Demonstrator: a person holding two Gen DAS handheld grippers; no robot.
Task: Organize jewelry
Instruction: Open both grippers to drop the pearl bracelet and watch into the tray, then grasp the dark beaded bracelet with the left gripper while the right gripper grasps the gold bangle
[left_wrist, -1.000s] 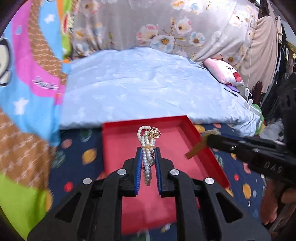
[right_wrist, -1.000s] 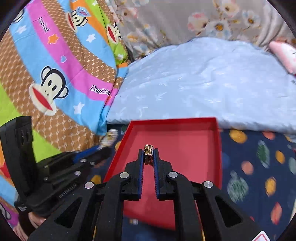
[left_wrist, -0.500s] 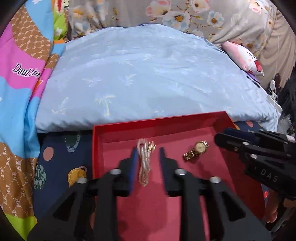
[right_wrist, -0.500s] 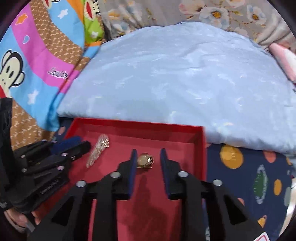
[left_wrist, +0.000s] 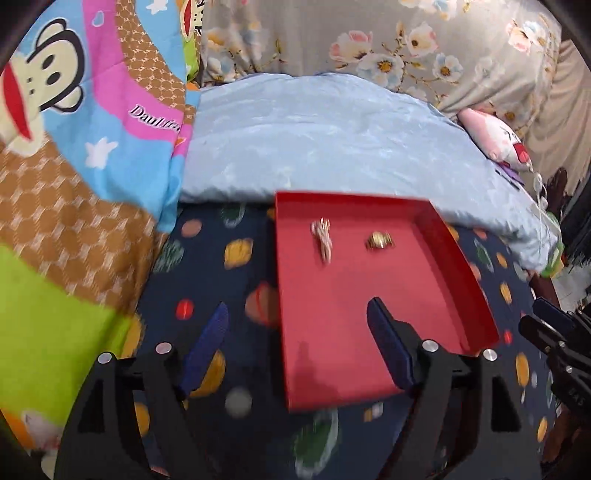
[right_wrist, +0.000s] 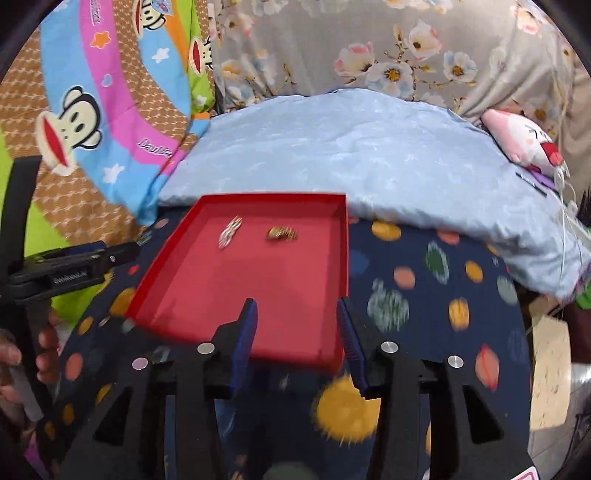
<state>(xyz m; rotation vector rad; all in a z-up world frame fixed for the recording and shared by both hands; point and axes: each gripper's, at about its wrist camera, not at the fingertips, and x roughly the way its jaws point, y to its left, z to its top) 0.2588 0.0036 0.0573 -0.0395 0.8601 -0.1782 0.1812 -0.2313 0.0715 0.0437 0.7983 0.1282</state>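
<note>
Pearl bracelet (left_wrist: 322, 240) and watch (left_wrist: 379, 240) lie in red tray (left_wrist: 458, 280).

Left wrist view: looked forward and down from near the bedspread, left of the red tray (left_wrist: 458, 291), which sat right of centre.
Right wrist view: looked from the tray's (right_wrist: 341, 258) near right corner; tray left of centre.
Shared: tray, pale blue quilt (left_wrist: 332, 144) across the upper frame.

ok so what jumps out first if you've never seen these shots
The bright red tray on the dark planet-print bedspread grabs the eye. Toward its far end lie a pearl necklace on the left and a gold watch on the right, apart. Both grippers' blue-padded jaws stand wide open and empty at the tray's near end.
</note>
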